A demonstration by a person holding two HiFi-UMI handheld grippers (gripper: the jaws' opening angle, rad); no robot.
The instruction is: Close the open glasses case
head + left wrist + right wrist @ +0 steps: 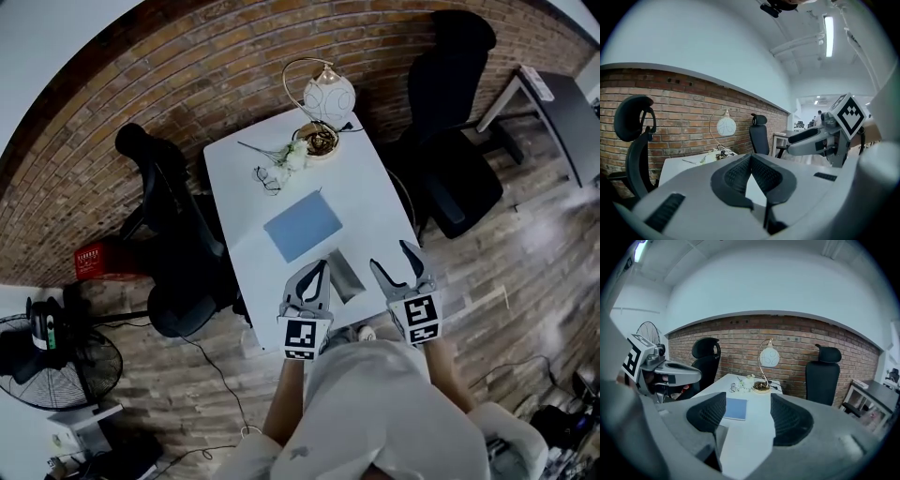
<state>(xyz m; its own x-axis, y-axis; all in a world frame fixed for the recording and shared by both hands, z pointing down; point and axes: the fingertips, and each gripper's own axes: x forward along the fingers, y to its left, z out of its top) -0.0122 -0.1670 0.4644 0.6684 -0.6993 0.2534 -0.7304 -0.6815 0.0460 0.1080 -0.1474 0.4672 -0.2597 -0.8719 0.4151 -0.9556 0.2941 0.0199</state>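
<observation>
A grey glasses case (345,275) lies near the front edge of the white table (375,202), between my two grippers in the head view. My left gripper (317,269) hovers just left of the case with its fingertips together, shut on nothing. In the left gripper view its pads meet at the tips (751,159). The right gripper (394,261) hangs to the right of the case, open, with nothing between its fingers. In the right gripper view a wide gap separates its pads (747,408), and a grey edge of the case (720,437) shows low beside the left pad.
A blue notebook (302,225) lies mid-table. Behind it are a pair of glasses (269,178), white flowers (292,157) and a globe lamp (328,97). Black office chairs stand at the left (169,187) and right (450,141). A fan (47,352) is on the floor.
</observation>
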